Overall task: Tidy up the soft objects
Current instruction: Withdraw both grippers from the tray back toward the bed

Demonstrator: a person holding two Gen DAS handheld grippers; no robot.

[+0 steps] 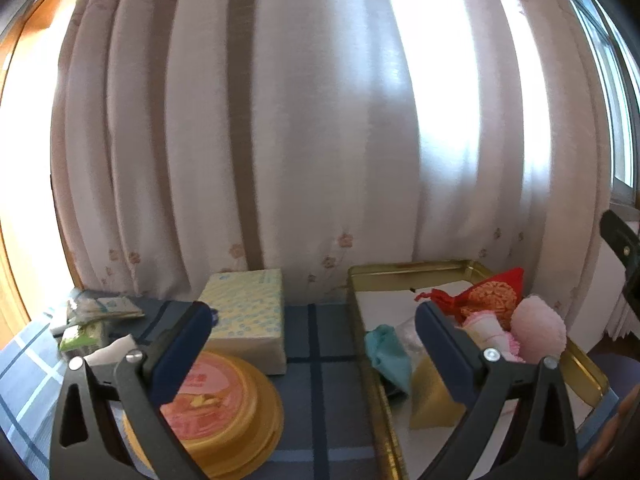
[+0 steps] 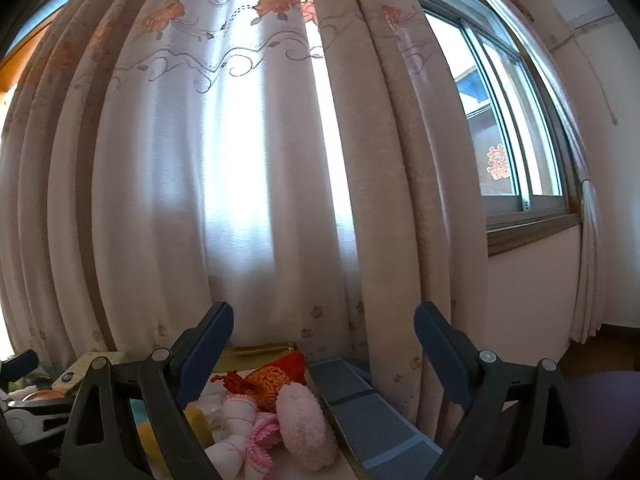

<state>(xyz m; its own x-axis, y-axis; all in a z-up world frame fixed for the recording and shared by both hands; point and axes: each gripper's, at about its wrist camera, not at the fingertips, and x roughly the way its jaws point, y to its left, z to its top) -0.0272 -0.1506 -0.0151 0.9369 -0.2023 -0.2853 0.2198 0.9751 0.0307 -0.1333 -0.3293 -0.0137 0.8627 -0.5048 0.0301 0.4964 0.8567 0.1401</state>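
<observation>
— What is the room looking like from where you are standing?

— A pale curtain with small flowers is hanging across the whole back, and daylight is glowing through it. A window is showing at the right, past the curtain's edge. In front, a blue checked cloth is covering the surface. A gold tin tray is sitting on it toward the right, and a tissue pack and a round yellow tub with a pink lid are sitting to the left. Some small packets are lying at the far left.

— And the soft things?

— They are lying in the tray: a fluffy pink puff, a red pouch, a pink and white knitted piece, a teal cloth and a yellow piece. The puff is resting against the knitted piece, near the tray's right rim.

— How are the grippers standing?

— The left gripper is pointing slightly downward over the cloth, its jaws spread wide, nothing between them. The right gripper is pointing level toward the curtain, above the tray's right side, its jaws also wide apart and gripping nothing.
</observation>
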